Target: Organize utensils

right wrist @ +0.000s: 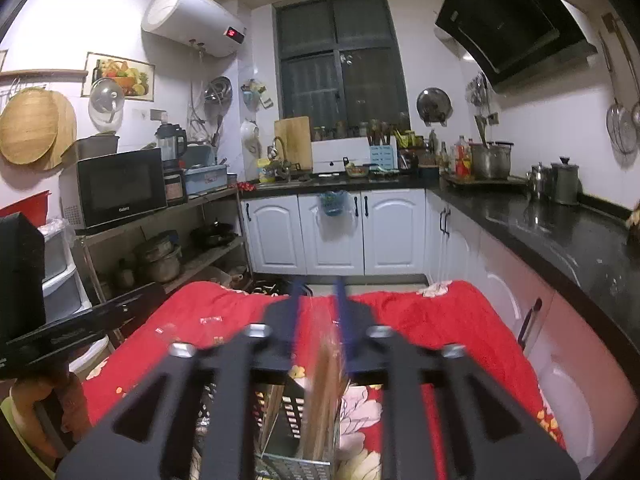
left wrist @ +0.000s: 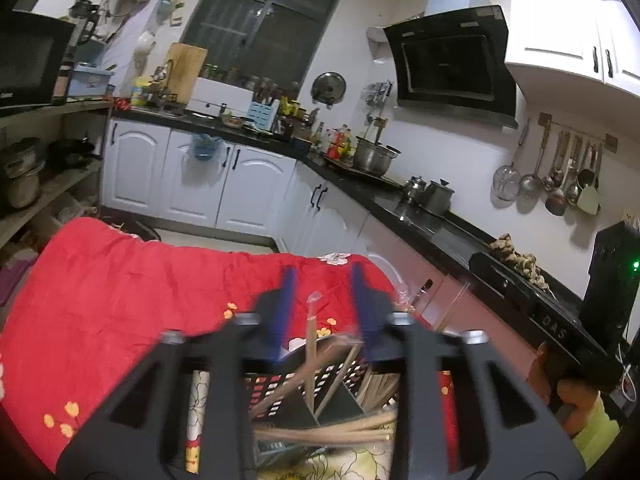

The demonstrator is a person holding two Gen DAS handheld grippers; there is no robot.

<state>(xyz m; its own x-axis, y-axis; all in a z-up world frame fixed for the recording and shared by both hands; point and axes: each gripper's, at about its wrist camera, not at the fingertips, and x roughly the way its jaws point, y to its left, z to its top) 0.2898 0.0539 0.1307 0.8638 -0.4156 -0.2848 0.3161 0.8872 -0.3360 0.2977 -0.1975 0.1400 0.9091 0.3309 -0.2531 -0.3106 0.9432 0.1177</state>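
Both grippers are hovering over the near basket [left wrist: 320, 392] on the red cloth [left wrist: 120, 300]. The left gripper [left wrist: 322, 300] and the right gripper [right wrist: 318, 312] are standing partly open around chopsticks [right wrist: 324, 392], apparently dropping them upright inside.

The cloth [left wrist: 120, 288] is bright red with yellow and white flowers. The tongs [right wrist: 318, 296] have blue fingers [right wrist: 295, 312] on black arms. The chopsticks [left wrist: 310, 356] are brown. The cupboards [right wrist: 332, 236] are white.
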